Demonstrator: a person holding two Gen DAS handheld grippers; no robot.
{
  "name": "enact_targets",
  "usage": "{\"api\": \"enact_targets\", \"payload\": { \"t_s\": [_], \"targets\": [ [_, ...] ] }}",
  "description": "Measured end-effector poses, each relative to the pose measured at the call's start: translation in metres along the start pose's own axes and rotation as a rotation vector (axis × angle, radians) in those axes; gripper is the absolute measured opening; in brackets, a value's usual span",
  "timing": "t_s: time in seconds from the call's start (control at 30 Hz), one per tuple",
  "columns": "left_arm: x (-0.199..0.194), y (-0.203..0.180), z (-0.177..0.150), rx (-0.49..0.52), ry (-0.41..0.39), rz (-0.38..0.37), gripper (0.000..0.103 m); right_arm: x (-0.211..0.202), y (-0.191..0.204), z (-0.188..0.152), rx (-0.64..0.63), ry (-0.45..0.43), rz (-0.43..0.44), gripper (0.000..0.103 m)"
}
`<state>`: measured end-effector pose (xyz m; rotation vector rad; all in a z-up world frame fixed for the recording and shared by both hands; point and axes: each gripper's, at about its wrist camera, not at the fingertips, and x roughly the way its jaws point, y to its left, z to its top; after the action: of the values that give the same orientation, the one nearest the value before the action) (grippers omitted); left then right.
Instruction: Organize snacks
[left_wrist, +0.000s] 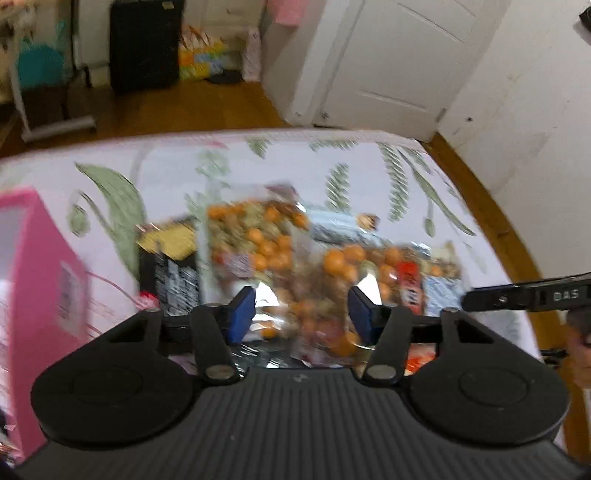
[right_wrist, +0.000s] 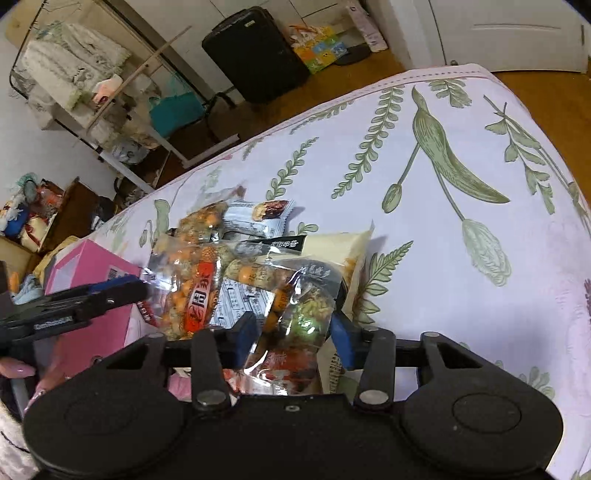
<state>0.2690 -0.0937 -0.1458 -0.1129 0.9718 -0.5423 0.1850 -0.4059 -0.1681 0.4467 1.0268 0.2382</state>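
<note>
Snacks (right_wrist: 236, 273) lie heaped in crinkly clear and foil packets on a bed (right_wrist: 461, 155) with a white cover printed in green leaves. A pink box (right_wrist: 92, 295) sits just beside the heap on its left. In the right wrist view, the right gripper (right_wrist: 293, 336) hangs over the near end of the pile, its blue fingers (right_wrist: 245, 332) partly open on either side of a clear packet of green and orange pieces (right_wrist: 306, 321); whether the pads press on it cannot be told. The left wrist view is blurred. The left gripper (left_wrist: 301, 314) has its fingers (left_wrist: 242, 314) partly apart above a bag of orange balls (left_wrist: 325, 295), with nothing clearly gripped. A black suitcase (right_wrist: 255, 51) stands on the wooden floor (right_wrist: 373, 70) beyond the bed.
</note>
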Motion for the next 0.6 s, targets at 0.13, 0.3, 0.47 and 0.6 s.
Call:
{"api": "enact_targets", "payload": {
  "t_s": [0.13,0.3,0.47,0.6],
  "targets": [
    [0.015,0.004,-0.01,-0.082,0.061,-0.096,0.035,-0.008,0.001,-0.006,-0.02,-0.025,-0.013,0.023],
    [0.018,0.007,-0.01,-0.072,0.058,-0.117,0.035,-0.012,-0.008,-0.01,0.015,-0.007,0.009,0.027],
    [0.026,0.011,-0.009,-0.092,0.078,-0.147,0.04,-0.004,-0.007,-0.012,0.074,0.01,0.024,0.036],
    [0.021,0.014,-0.011,-0.113,0.134,-0.201,0.04,-0.005,0.002,-0.013,0.03,-0.003,-0.022,0.036]
  ]
}}
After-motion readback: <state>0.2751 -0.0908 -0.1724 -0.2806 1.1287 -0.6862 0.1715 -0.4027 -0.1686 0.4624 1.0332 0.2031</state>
